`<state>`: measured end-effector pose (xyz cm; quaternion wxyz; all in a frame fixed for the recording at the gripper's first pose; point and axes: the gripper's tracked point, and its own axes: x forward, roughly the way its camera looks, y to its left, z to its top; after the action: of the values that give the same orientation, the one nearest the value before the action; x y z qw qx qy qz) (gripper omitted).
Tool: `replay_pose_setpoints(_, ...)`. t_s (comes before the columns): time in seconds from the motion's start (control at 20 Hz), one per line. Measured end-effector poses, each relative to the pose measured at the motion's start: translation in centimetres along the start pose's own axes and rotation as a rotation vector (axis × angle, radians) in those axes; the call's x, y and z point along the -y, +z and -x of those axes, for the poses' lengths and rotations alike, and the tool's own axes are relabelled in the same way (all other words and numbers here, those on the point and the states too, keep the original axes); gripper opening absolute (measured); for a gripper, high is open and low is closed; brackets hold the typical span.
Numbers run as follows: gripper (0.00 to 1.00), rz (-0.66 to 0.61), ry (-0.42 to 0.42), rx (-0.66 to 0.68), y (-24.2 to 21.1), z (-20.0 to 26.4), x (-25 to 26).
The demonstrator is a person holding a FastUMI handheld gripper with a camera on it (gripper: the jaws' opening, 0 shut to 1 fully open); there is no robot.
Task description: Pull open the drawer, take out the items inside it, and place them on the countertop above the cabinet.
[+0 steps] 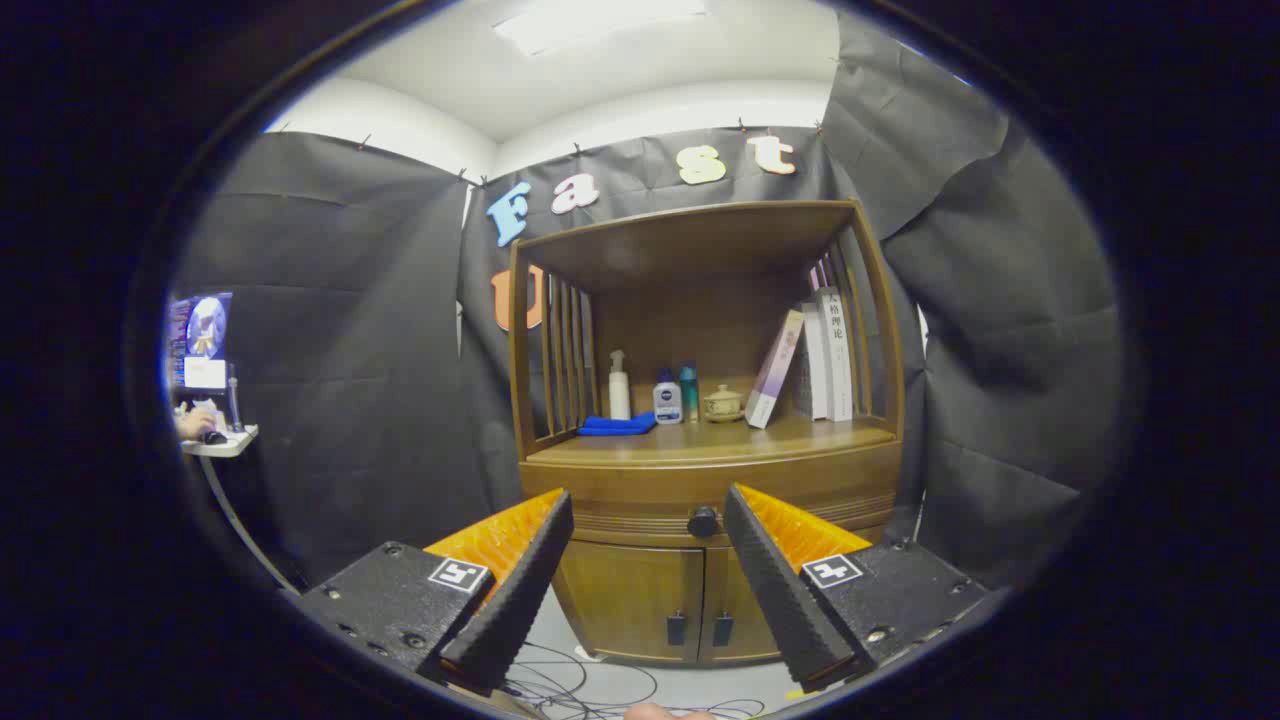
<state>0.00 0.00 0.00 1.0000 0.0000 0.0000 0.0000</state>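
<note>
A wooden cabinet (700, 460) stands against the booth wall ahead of me. Its drawer (640, 495) is closed, with a round dark knob (703, 521) at the front centre. The knob sits beyond my fingertips, nearer the right finger. My gripper (648, 500) is open, its fingers spread wide with nothing between them, some way short of the cabinet. The countertop (690, 440) above the drawer carries a folded blue cloth (617, 425), a white pump bottle (619, 385), a small blue-capped bottle (667, 397), a teal bottle (689, 390), a small ceramic pot (722, 404) and several books (815, 360).
Below the drawer are two cabinet doors (665, 600) with small dark handles. Cables (590, 690) lie on the floor in front. Off to the left, a small shelf (220, 440) holds a screen, and a person's hand rests there.
</note>
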Motion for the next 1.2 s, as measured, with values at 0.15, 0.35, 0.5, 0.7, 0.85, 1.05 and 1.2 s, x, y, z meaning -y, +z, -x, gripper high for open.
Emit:
replay_pose_setpoints(0.15, 0.99, -0.014, 0.003, -0.006, -0.5, 0.0, 0.2)
replay_pose_setpoints(0.35, 0.99, -0.007, 0.004, -0.023, -1.3, 0.5, 0.2)
replay_pose_setpoints(0.5, 0.99, 0.01, -0.011, -0.025, -1.5, 0.4, 0.1)
replay_pose_setpoints(0.7, 0.99, 0.006, -0.029, -0.027, -1.6, -0.1, 0.2)
replay_pose_setpoints(0.85, 0.99, 0.006, -0.046, -0.03, -1.8, -0.7, 0.7)
replay_pose_setpoints(1.05, 0.99, 0.02, -0.057, -0.037, -2.3, -1.7, 1.1)
replay_pose_setpoints(1.2, 0.99, 0.012, -0.065, -0.053, -3.3, -3.4, 1.2)
